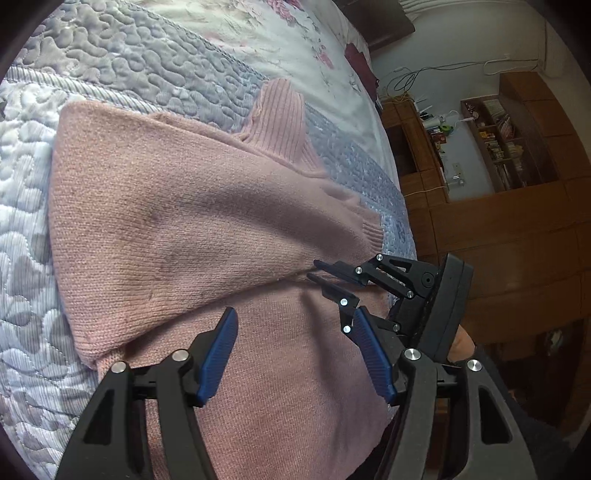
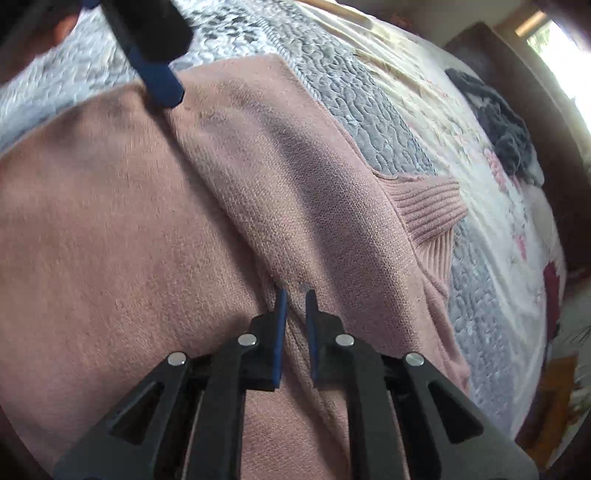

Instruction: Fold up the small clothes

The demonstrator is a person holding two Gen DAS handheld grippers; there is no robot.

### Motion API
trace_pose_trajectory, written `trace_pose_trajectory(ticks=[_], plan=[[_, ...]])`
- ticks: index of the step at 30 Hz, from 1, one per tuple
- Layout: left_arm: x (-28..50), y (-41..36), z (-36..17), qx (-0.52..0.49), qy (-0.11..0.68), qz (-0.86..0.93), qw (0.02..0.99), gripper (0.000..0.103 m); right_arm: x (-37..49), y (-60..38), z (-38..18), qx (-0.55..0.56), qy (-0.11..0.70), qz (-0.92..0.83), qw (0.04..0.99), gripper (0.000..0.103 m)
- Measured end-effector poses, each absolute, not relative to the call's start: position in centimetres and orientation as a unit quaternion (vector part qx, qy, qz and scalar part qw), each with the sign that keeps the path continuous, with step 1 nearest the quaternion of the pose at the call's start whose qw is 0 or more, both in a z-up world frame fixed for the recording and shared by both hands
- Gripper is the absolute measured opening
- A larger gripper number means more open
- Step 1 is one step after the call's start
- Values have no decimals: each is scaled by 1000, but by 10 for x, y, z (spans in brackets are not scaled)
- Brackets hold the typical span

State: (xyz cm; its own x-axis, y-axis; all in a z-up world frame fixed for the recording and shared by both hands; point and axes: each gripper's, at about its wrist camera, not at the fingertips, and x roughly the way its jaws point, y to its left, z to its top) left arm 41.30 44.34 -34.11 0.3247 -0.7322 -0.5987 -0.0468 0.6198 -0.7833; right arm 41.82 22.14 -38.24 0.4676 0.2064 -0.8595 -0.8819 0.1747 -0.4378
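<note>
Left wrist view shows my bed first: a grey-white quilted bedspread (image 1: 110, 66) with a floral sheet (image 1: 288, 33) beyond it, and a wooden wall unit (image 1: 517, 229) off to the side. Spread on the quilt lies the pink knitted sweater (image 1: 177, 221), one side already turned over the body so a diagonal fold edge runs across it, its ribbed turtleneck collar (image 1: 280, 110) sticking out past the top and a ribbed cuff (image 1: 369, 230) resting near the far edge. My left gripper (image 1: 295, 350) hangs over the lower body of the sweater with its blue pads wide apart, holding nothing. My right gripper (image 2: 296, 295) sits at the fold edge with its fingers drawn close; a narrow slot shows between the pads, and knit seems to bunch into it, so I judge it pinched on the sweater's folded layer, though thinly. That is my worry: a shallow bite on loose knit could slip out when I pull, or catch only the top layer and drag the fold crooked, leaving the cuff trailing outside the bundle
</note>
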Motion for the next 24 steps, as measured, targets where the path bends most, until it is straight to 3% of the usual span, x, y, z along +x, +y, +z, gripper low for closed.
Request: trace_pose_trajectory(ticks=[4, 7, 11, 14, 21, 24], plan=[[405, 443, -347, -371, 530, -238, 724, 66, 396, 222, -406, -612, 244, 366, 658, 22], [401, 444, -351, -375, 531, -238, 722, 66, 389, 221, -422, -643, 209, 347, 650, 22], [396, 446, -353, -380, 530, -238, 720, 66, 389, 222, -430, -657, 193, 327, 652, 4], [397, 448, -351, -392, 526, -242, 715, 66, 380, 218, -423, -655, 179, 331, 656, 3], [450, 437, -342, -452, 487, -280, 693, 71, 378, 217, -422, -641, 219, 351, 646, 4], [477, 429, -363, -452, 511, -246, 688, 71, 397, 212, -383, -537, 273, 383, 700, 19]])
